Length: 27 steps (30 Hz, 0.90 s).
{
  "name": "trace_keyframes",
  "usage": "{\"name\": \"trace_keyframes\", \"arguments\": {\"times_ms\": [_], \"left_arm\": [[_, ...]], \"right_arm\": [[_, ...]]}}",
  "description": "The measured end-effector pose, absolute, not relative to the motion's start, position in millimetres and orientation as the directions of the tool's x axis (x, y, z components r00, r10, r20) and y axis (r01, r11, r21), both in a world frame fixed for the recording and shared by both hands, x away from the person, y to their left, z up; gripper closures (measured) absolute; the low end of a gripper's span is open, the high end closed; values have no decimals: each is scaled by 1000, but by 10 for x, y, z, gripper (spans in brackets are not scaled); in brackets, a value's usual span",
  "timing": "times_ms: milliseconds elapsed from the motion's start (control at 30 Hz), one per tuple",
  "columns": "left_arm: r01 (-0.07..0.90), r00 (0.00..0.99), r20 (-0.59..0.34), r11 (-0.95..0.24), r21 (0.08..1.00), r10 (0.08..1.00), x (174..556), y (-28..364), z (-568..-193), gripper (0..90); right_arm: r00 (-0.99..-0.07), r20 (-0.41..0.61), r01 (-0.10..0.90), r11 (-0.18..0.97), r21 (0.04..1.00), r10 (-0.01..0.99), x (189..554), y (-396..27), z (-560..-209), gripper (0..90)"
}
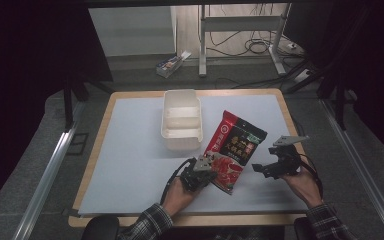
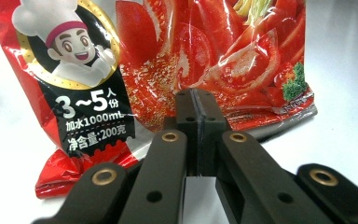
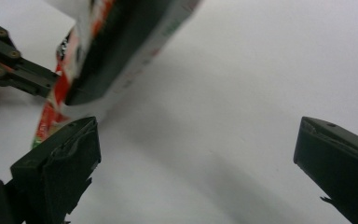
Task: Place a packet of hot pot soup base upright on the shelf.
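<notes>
Black jaws of left gripper [image 2: 198, 100] sit pressed flat together right in front of its own camera, tips at the bottom seam of the red soup-base pouch [image 2: 182, 60]. Can't tell for sure if a bit of the foil edge is pinched btwn them or if tips just touch it; no gap visible. Pouch print up close: cartoon chef, tomato pics, black label w/ white text.

High view: left gripper [image 1: 206, 167] at the near end of the pouch [image 1: 235, 145], held by left hand [image 1: 177, 192] w/ plaid sleeve. Pouch lies flat on the white table mat [image 1: 130, 165], angled, far end pointing up-right, just beside the white plastic box [image 1: 181, 120], which stands towards the far-middle of the mat. Pouch is outside the box, near its right front corner.

Right gripper [image 1: 264, 169] is to the right of the pouch, near its edge but apart, held by right hand [image 1: 305, 185]. Its jaws stand wide apart, nothing btwn them; in right gripper view [image 3: 196, 154] just bare mat in the gap, pouch edge [image 3: 107, 60] up-left past the left jaw.
</notes>
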<state>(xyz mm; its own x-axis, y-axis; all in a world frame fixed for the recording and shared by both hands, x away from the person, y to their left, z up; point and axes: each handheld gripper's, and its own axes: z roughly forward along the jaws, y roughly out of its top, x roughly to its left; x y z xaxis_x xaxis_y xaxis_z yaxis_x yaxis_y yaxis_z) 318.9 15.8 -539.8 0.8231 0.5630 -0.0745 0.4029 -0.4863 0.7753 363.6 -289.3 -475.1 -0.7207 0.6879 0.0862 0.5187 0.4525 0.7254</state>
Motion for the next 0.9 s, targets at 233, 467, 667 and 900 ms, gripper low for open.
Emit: {"name": "trace_keyframes", "arguments": {"times_ms": [233, 467, 667, 900], "left_arm": [[401, 826, -71, -493, 772, 560, 3192, 163, -5396, 900], [401, 824, -71, -489, 775, 562, 3187, 159, -5398, 900], [415, 822, -95, -477, 775, 561, 3203, 170, -5395, 900], [413, 821, -90, -478, 775, 563, 3193, 174, -5387, 900]], "right_arm": [[-734, 106, 528, 465, 710, 670, 3717, -2710, -4558, 4], [-742, 205, 558, 418, 716, 639, 4008, -2577, -4494, 193], [-759, 228, 546, 405, 734, 610, 4083, -2477, -4471, 406], [-754, 268, 550, 352, 757, 600, 4032, -2445, -4368, 612]]}}
